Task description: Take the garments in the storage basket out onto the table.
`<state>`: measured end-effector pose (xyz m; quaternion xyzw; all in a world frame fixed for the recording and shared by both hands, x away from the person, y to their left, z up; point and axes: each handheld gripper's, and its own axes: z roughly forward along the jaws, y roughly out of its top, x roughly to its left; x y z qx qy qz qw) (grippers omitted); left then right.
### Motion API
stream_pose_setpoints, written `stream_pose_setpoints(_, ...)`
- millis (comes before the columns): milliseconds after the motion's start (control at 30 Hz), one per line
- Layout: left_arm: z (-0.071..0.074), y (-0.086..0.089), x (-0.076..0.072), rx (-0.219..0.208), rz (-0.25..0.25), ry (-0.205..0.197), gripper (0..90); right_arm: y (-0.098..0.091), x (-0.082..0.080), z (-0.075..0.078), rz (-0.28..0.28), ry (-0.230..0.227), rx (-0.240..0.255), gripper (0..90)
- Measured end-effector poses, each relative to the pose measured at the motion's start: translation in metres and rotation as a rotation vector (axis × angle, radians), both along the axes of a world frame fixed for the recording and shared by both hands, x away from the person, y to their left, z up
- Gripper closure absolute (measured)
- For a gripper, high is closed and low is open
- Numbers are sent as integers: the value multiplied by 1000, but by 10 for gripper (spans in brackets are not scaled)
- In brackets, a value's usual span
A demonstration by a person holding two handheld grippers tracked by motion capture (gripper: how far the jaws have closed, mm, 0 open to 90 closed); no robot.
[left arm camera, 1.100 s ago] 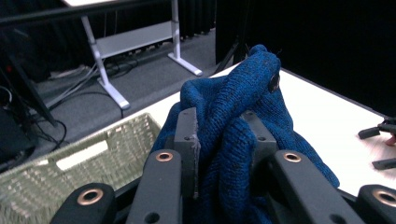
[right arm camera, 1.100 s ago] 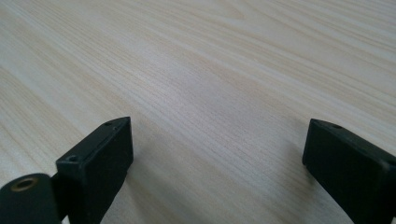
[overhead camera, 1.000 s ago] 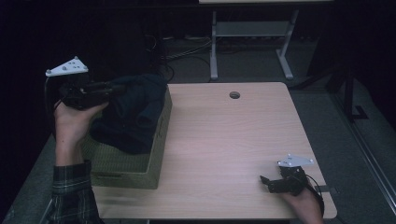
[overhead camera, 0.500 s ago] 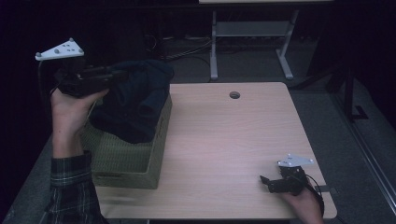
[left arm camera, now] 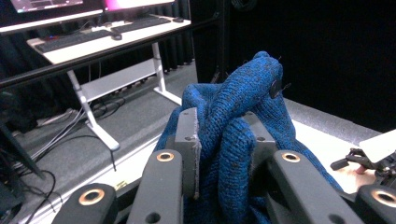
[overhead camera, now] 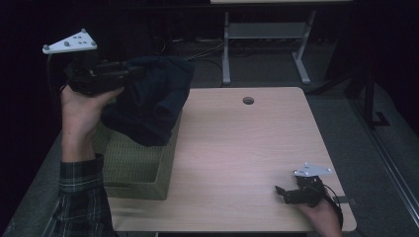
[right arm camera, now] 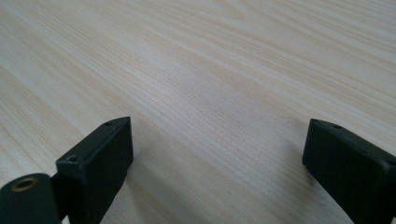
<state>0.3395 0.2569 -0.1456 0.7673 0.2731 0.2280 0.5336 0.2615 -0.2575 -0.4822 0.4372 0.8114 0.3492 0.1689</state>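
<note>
Left claw (left arm camera: 224,140) clamped on bunched blue knit sweater (overhead camera: 153,101) (coarse, ribbed) above woven green basket (overhead camera: 133,168); right claw (right arm camera: 217,158) gaping over pale woodgrain worktop (overhead camera: 237,148).

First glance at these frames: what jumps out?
The dark blue knit garment, bunched and lifted at the table's left, clamped in the left gripper above the green woven basket. Its fingers press the fabric from both sides, and part of the cloth hangs down toward the basket. Far less striking, the right gripper sits open at the near right corner of the wooden table, nothing between its fingers.
</note>
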Motion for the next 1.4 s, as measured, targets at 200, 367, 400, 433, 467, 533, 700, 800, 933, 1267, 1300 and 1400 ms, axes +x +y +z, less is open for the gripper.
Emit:
stream_pose_setpoints(200, 7, -17, 0, -7, -29, -11, 724, 0, 0, 0, 2, 0, 0, 83)
stream_pose_setpoints(367, 8, -33, 2, -6, -52, -14, 724, 0, 0, 0, 2, 0, 0, 83)
stream_pose_setpoints(400, 9, -36, 3, -4, -57, -14, 724, 0, 0, 0, 3, 0, 0, 83)
stream_pose_setpoints(433, 9, -39, 3, -6, -62, -14, 724, 0, 0, 0, 3, -1, 0, 83)
stream_pose_setpoints(467, 10, -43, 3, -7, -67, -14, 724, 0, 0, 0, 4, -1, 0, 83)
stream_pose_setpoints(533, 11, -50, 4, -3, -80, -18, 724, 0, 0, 0, 2, 2, 1, 83)
stream_pose_setpoints(700, 14, -62, 4, -5, -100, -24, 725, 0, 0, 0, 3, 1, 0, 83)
stream_pose_setpoints(800, 13, -69, 4, -7, -118, -19, 725, 0, 0, 0, 3, 1, 0, 83)
stream_pose_setpoints(933, 8, -82, 4, 1, -138, -10, 725, 0, 0, 0, 3, 1, 1, 83)
stream_pose_setpoints(1267, -3, -115, -2, -11, -199, -5, 725, 0, 1, 0, 6, -2, 0, 83)
stream_pose_setpoints(1300, -5, -117, -2, -14, -204, -1, 725, 0, 1, 0, 6, -2, 0, 83)
stream_pose_setpoints(1400, -15, -126, -2, -10, -210, 11, 725, 0, 0, 0, 5, 0, 1, 83)
